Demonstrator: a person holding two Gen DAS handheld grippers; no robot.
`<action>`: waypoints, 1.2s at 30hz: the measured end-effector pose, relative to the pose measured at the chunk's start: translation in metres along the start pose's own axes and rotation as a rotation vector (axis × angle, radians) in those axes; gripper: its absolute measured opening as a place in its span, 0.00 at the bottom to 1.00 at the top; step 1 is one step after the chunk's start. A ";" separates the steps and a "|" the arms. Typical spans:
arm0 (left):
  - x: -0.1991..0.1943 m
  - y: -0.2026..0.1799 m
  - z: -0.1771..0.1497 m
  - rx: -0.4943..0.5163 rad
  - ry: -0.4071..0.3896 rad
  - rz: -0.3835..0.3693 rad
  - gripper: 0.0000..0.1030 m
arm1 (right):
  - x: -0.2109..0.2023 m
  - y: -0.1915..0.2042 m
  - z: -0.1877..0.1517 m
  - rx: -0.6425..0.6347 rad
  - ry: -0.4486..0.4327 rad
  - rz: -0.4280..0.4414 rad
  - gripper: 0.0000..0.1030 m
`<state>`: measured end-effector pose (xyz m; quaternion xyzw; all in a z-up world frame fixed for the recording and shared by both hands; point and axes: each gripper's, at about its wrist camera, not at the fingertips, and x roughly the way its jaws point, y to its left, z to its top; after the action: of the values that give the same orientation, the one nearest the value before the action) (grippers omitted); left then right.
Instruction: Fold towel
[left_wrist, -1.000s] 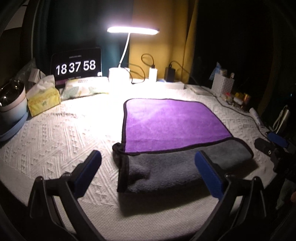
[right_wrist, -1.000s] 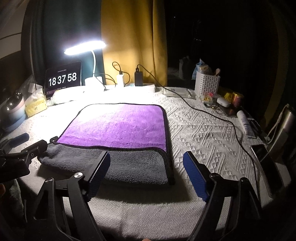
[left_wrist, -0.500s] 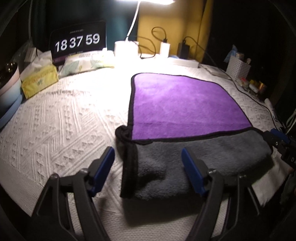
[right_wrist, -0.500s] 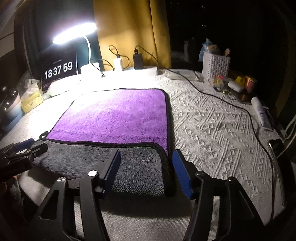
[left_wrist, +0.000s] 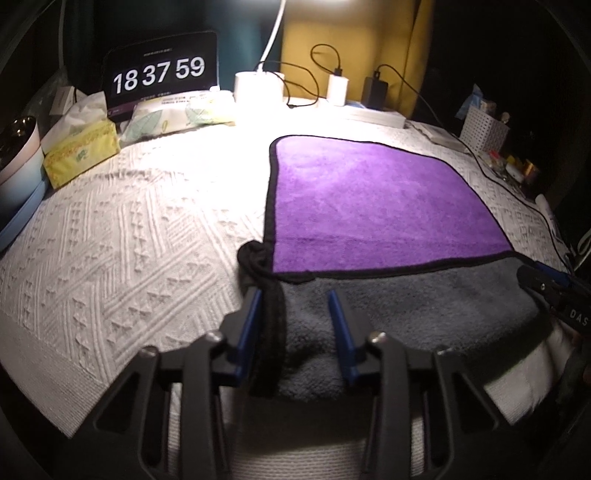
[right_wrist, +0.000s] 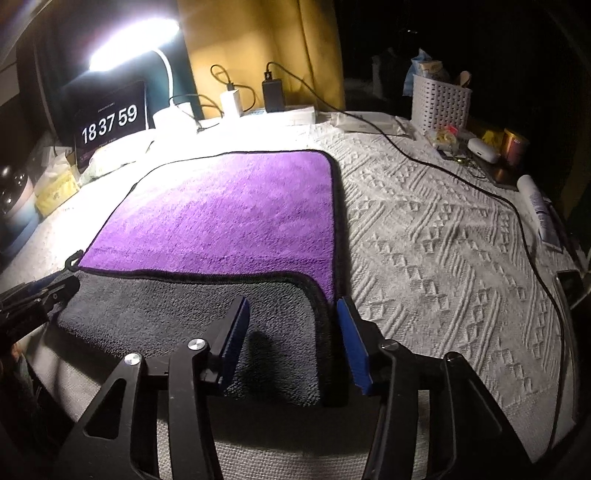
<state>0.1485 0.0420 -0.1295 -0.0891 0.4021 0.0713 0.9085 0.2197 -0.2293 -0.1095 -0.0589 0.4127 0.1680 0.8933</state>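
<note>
The towel (left_wrist: 373, 199) is purple with black trim and lies flat on the white textured cloth; its near part is folded over, grey side up (left_wrist: 406, 306). It also shows in the right wrist view (right_wrist: 229, 218). My left gripper (left_wrist: 295, 317) straddles the towel's near left corner, jaws partly closed around the black edge, a gap still showing. My right gripper (right_wrist: 291, 332) straddles the near right corner the same way, jaws narrowed with a gap. Each gripper shows at the other view's edge.
A desk lamp (right_wrist: 129, 48), a clock display (left_wrist: 159, 74), a tissue box (left_wrist: 81, 151) and chargers stand at the back. A white basket (right_wrist: 441, 99), small items and a black cable (right_wrist: 480, 188) lie on the right. A phone (right_wrist: 570, 284) lies at the right edge.
Both grippers have moved forward and down onto the towel's near corners, and their jaws have narrowed from wide open to a small gap around the folded edge.
</note>
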 end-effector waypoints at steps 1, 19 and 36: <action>0.000 -0.001 0.000 0.004 -0.002 0.002 0.28 | 0.001 0.001 -0.001 -0.003 0.003 0.000 0.34; -0.023 -0.004 0.015 0.053 -0.109 -0.017 0.08 | -0.030 0.005 0.013 -0.047 -0.103 -0.061 0.05; -0.029 -0.003 0.047 0.053 -0.192 -0.023 0.08 | -0.042 -0.001 0.034 -0.057 -0.173 -0.091 0.05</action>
<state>0.1638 0.0479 -0.0768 -0.0622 0.3137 0.0585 0.9457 0.2192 -0.2320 -0.0560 -0.0881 0.3260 0.1435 0.9303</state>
